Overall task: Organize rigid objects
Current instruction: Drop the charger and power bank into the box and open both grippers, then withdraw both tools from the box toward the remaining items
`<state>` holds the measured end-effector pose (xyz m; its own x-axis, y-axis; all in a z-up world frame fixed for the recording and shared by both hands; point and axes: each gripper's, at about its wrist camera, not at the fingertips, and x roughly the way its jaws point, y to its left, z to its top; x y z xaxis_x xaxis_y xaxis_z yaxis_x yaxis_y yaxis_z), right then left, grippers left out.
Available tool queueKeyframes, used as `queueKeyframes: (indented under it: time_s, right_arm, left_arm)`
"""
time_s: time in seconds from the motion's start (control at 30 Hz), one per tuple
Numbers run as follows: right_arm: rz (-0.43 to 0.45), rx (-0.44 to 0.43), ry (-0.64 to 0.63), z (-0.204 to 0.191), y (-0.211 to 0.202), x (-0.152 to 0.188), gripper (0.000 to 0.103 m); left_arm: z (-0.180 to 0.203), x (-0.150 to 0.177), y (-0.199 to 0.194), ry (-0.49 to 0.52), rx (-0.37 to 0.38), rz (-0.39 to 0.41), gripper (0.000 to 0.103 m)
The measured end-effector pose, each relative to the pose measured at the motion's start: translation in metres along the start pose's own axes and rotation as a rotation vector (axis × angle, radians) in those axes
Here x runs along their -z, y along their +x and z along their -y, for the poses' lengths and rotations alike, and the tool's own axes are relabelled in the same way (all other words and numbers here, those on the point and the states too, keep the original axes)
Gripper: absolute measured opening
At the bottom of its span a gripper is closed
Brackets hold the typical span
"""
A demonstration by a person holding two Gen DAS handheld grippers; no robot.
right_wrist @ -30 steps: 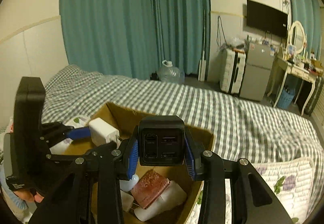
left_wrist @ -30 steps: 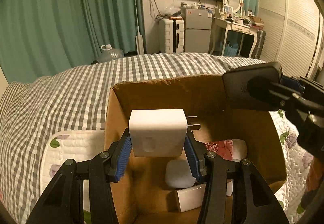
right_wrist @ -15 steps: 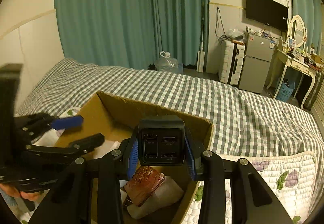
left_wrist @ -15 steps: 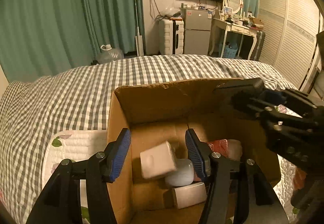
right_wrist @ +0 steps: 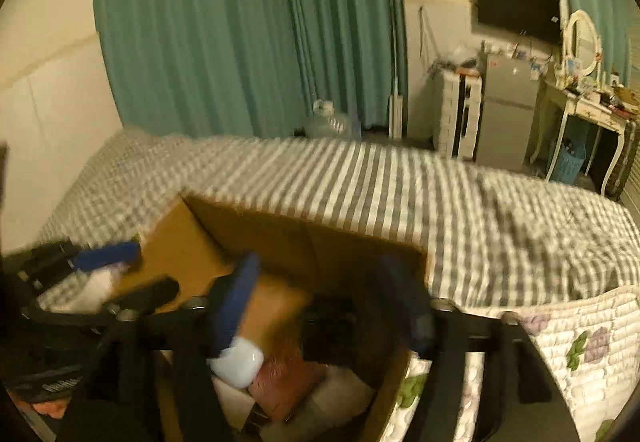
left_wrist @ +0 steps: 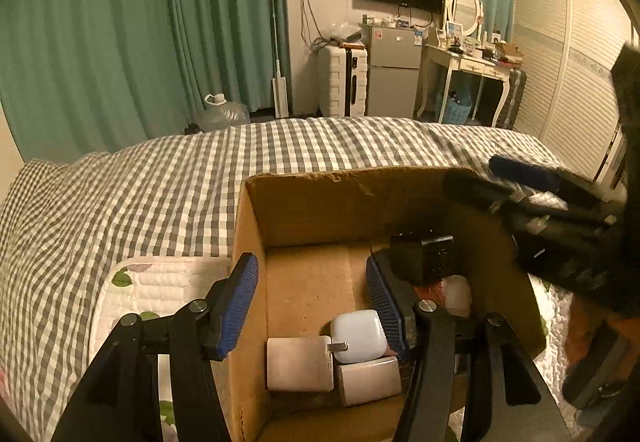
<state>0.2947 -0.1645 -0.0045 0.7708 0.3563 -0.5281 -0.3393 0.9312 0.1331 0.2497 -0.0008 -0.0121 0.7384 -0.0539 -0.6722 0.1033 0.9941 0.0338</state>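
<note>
An open cardboard box sits on the bed. My left gripper is open and empty above it. The white plug charger lies on the box floor beside a white rounded case and a white block. The black charger cube is inside the box, free of any jaws. My right gripper is open above the box, its view blurred; the black cube shows below it, over a reddish box. It appears at the right of the left wrist view.
The grey checked bedspread surrounds the box; a white quilted floral mat lies under it. Beyond the bed stand green curtains, a water jug, a suitcase, a small fridge and a dressing table.
My left gripper opened and the white charger fell onto the box floor. My right gripper then opened and the black cube dropped into the box.
</note>
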Motion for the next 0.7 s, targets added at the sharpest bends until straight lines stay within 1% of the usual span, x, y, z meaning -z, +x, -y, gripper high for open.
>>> queueKeyframes:
  time_s: [0.1, 0.2, 0.37, 0.43, 0.53, 0.63, 0.7]
  right_arm:
    - [0.025, 0.011, -0.013, -0.003, -0.021, -0.004, 0.068]
    - [0.037, 0.031, -0.033, -0.01, -0.046, 0.002, 0.071]
    - [0.049, 0.068, -0.068, -0.02, -0.093, 0.027, 0.076]
    - [0.035, 0.083, -0.071, -0.021, -0.102, 0.042, 0.078]
    - [-0.005, 0.097, -0.066, -0.024, -0.11, 0.067, 0.078]
    - [-0.05, 0.113, -0.066, -0.024, -0.113, 0.091, 0.078]
    - [-0.086, 0.106, -0.046, -0.022, -0.112, 0.106, 0.078]
  left_arm:
    - [0.001, 0.001, -0.015, -0.011, -0.006, 0.021, 0.059]
    - [-0.002, 0.007, -0.033, -0.03, -0.01, 0.04, 0.06]
    - [-0.007, 0.031, -0.065, -0.059, -0.011, 0.064, 0.061]
    - [-0.008, 0.044, -0.072, -0.075, -0.019, 0.063, 0.062]
    - [-0.009, 0.066, -0.076, -0.088, -0.035, 0.043, 0.062]
    - [-0.007, 0.089, -0.07, -0.102, -0.035, 0.002, 0.062]
    - [-0.004, 0.101, -0.065, -0.108, -0.034, -0.03, 0.062]
